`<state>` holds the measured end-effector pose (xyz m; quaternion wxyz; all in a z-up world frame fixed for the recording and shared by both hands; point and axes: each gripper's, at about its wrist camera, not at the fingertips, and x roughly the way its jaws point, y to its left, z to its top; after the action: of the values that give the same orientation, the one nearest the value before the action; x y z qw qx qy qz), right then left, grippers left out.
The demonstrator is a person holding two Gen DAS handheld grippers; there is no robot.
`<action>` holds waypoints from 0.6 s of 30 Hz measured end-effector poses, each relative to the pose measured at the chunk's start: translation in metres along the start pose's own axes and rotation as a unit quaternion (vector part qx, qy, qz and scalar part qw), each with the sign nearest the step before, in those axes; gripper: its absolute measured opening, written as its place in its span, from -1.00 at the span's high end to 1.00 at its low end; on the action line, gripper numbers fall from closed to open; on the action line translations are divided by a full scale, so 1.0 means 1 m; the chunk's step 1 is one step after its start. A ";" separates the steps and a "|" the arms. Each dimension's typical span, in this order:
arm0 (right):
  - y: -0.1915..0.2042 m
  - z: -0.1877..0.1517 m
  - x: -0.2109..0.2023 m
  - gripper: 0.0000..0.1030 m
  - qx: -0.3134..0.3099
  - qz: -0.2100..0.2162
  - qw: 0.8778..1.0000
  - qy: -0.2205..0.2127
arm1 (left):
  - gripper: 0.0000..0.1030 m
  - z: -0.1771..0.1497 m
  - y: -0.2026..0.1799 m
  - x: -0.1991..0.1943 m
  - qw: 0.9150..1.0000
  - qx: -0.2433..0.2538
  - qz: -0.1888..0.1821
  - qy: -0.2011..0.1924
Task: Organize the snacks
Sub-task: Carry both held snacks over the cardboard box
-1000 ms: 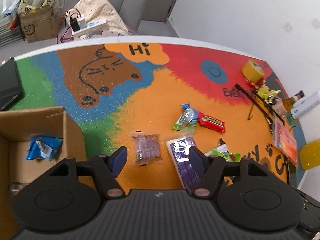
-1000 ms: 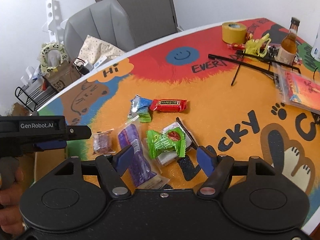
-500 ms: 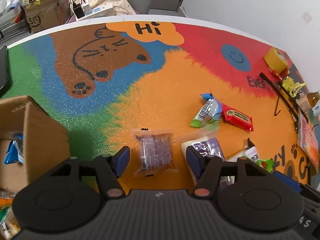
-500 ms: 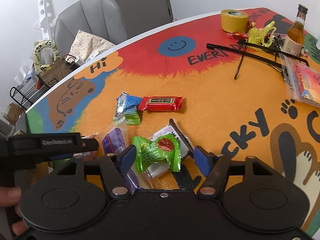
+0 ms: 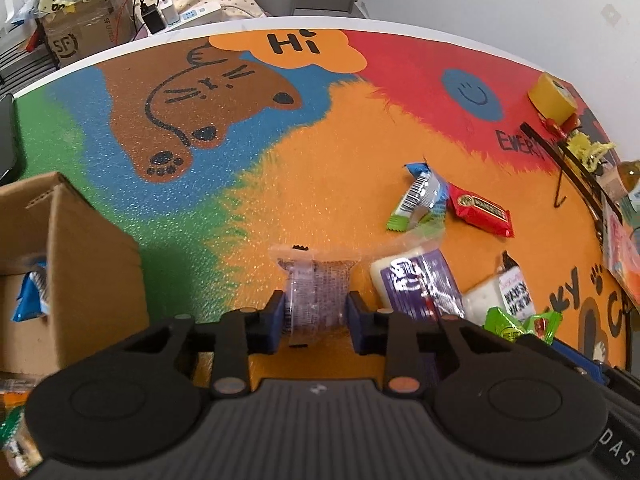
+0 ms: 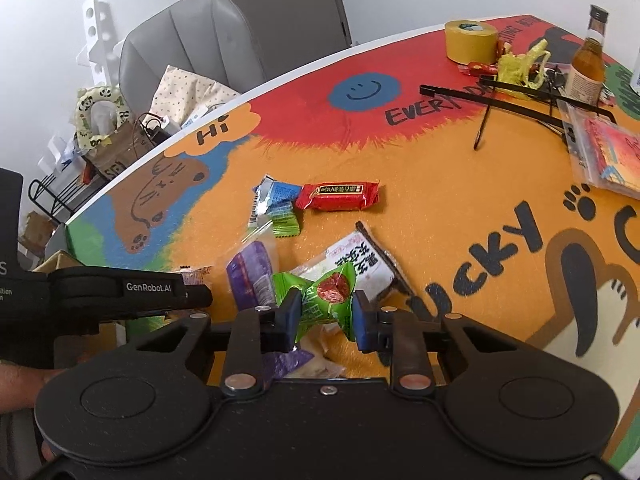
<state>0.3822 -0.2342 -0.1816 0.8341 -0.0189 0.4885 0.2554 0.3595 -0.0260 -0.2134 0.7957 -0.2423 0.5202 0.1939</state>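
Picking step: left gripper (image 5: 316,322) just closed, fingers clamped on clear brown packet (image 5: 316,292); right gripper (image 6: 323,318) likewise on green packet (image 6: 326,300), both on bench (image 5: 320,168). Next: lift, carry to box (image 5: 80,248).

- Your clear packet of brown snack (image 5: 316,294) lay flat near the table's near edge.
- Your green candy wrapper (image 6: 326,300) sat crumpled atop the white packet (image 6: 362,266) beside it.

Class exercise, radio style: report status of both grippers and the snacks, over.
Left gripper just closed on clear brown snack packet. Right gripper just closed on green candy pack. Cardboard box at left, nothing blocking.
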 end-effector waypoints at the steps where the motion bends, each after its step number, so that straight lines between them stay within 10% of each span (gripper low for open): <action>1: 0.001 -0.001 -0.003 0.51 0.004 -0.001 1.000 -0.002 | 0.40 -0.001 0.000 -0.004 1.000 0.001 -0.002 0.001; 18: 0.054 -0.037 -0.064 0.52 0.075 -0.031 0.995 -0.060 | 0.41 -0.014 0.020 -0.085 0.995 0.075 -0.065 -0.010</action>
<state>0.3037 -0.2233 -0.1362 0.8686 0.0441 0.4545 0.1922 0.3052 -0.0230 -0.1438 0.8278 -0.2134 0.5081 0.1046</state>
